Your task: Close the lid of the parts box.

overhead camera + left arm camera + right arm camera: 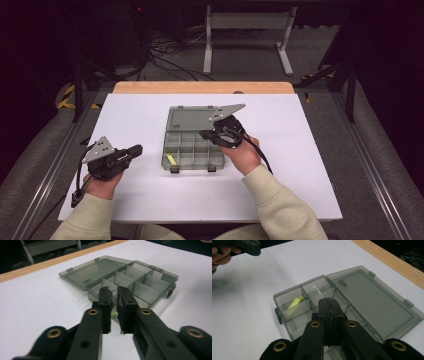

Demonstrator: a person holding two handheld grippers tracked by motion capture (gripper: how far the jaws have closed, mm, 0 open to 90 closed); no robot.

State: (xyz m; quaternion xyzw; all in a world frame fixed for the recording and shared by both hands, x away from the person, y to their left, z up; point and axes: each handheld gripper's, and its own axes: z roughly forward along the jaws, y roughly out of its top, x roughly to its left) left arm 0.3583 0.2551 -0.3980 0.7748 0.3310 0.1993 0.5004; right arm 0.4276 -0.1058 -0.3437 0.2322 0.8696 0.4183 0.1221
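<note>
Organizer box (192, 150) lies open near the middle of the white table (135, 200), its lid (192, 119) folded flat toward the far edge, so every compartment is exposed from above. A small yellow-green piece (171, 159) rests in the compartment at the box's near left corner; the other compartments appear bare, though the tinted walls make that uncertain. Two latches sit on the box's near edge, undone.

Right gripper (206, 134) hangs over the right half of the box with its jaws pressed together and nothing between them, as the right gripper view confirms. It is judged to be clear of the tray rather than working in it.

Left gripper (136, 149) stands off to the left of the box, toward the table's left edge, pointed at it. Its jaws are nearly together, a thin gap remaining, with nothing held. Neither gripper touches the box.
</note>
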